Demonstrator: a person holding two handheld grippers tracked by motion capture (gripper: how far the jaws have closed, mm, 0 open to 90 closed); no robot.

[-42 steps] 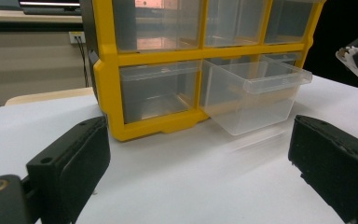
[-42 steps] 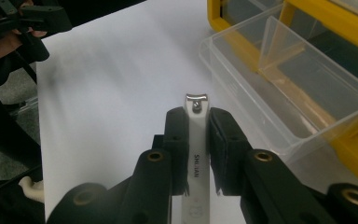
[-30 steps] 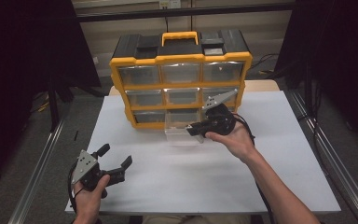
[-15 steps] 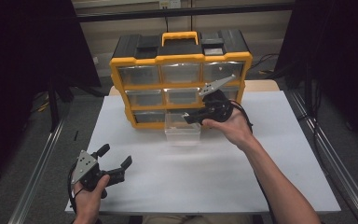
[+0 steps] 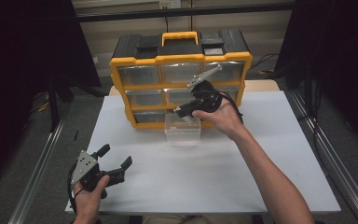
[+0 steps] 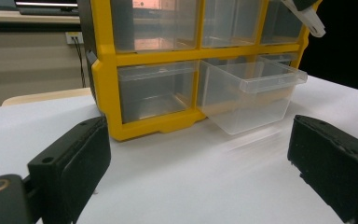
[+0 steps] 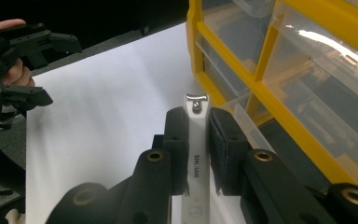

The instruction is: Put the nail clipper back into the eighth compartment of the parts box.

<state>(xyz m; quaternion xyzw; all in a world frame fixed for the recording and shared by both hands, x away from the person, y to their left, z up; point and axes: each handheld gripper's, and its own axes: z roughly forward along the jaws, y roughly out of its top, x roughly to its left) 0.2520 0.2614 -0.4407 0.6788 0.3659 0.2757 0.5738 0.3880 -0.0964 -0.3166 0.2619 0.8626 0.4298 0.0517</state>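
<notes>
- At the centre of the right gripper view, a white nail clipper (image 7: pixel 197 154) is clamped between the right gripper (image 7: pixel 199 122) jaws, its tip pointing up the frame.
- Just below it in the high view, a clear drawer (image 5: pixel 182 131) sticks out of the yellow organizer (image 5: pixel 181 59).
- In the lower left of the high view, the left gripper (image 5: pixel 115 158) rests on the white table (image 5: pixel 242 177), jaws wide apart and empty.
</notes>
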